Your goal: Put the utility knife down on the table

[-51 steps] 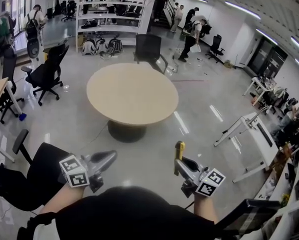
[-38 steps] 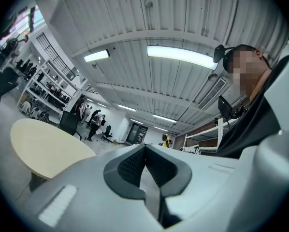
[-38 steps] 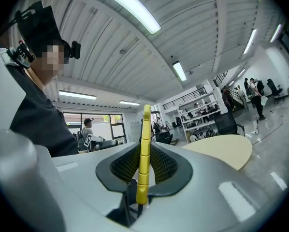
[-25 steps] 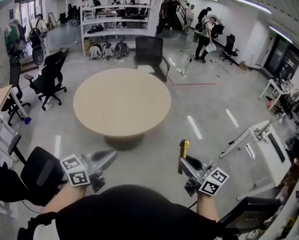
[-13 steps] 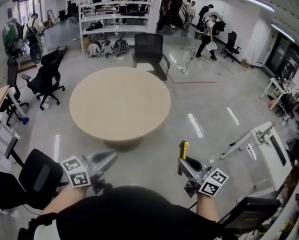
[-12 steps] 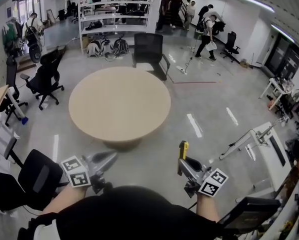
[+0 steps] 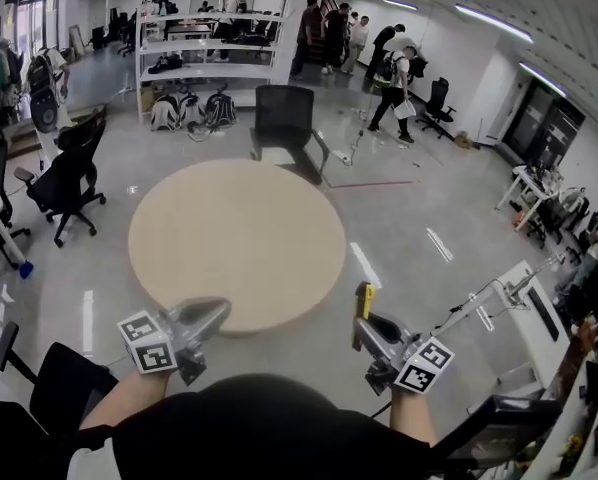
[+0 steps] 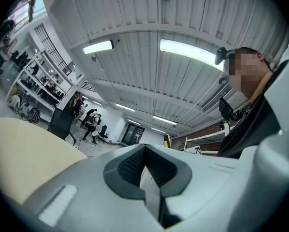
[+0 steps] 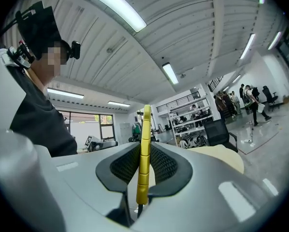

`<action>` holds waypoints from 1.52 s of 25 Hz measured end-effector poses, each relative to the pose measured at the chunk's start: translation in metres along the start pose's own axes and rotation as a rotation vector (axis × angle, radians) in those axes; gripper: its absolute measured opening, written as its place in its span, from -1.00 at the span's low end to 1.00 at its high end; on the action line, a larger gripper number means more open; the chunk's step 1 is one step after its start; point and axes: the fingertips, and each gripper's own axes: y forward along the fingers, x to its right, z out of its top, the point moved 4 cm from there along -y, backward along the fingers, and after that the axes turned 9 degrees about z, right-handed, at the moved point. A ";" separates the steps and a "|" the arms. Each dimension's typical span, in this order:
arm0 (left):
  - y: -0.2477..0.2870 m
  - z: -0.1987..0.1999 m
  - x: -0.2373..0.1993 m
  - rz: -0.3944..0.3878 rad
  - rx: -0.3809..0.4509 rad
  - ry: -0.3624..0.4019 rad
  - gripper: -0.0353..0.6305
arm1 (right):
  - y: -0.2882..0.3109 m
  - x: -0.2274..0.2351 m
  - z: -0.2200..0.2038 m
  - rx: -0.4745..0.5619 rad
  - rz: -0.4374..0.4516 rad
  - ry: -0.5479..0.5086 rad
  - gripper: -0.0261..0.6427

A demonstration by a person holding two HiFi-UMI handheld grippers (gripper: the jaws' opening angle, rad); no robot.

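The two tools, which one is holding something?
The right tool, shut on the yellow utility knife clamped between its pads. The left tool is shut with nothing between its pads.

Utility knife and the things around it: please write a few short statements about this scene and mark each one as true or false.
1. The utility knife is held between the fingers of the right gripper. True.
2. The knife lies on the round table. False: it is in the right gripper, not on the table top.
3. The left gripper holds a second knife. False: its fingers are shut, with nothing between them.
4. A black chair stands at the far side of the table. True.
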 end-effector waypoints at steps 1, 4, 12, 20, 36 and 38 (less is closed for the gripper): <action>-0.002 0.007 -0.014 -0.003 0.003 -0.001 -0.90 | 0.017 0.002 0.001 0.003 0.004 -0.001 -0.70; -0.014 0.023 -0.049 -0.008 0.011 -0.005 -0.90 | 0.064 0.005 -0.002 -0.024 0.019 -0.010 -0.70; -0.052 0.046 -0.121 0.077 0.064 -0.027 -0.90 | 0.156 0.025 -0.002 -0.092 0.088 -0.007 -0.70; -0.075 0.052 -0.162 0.206 0.099 -0.044 -0.90 | 0.229 0.053 -0.003 -0.134 0.226 0.001 -0.70; 0.063 0.056 -0.162 0.429 0.146 0.019 -0.90 | 0.234 0.238 0.032 -0.108 0.455 0.057 -0.70; 0.090 0.056 -0.159 0.440 0.142 0.023 -0.90 | 0.230 0.263 0.037 -0.102 0.479 0.067 -0.70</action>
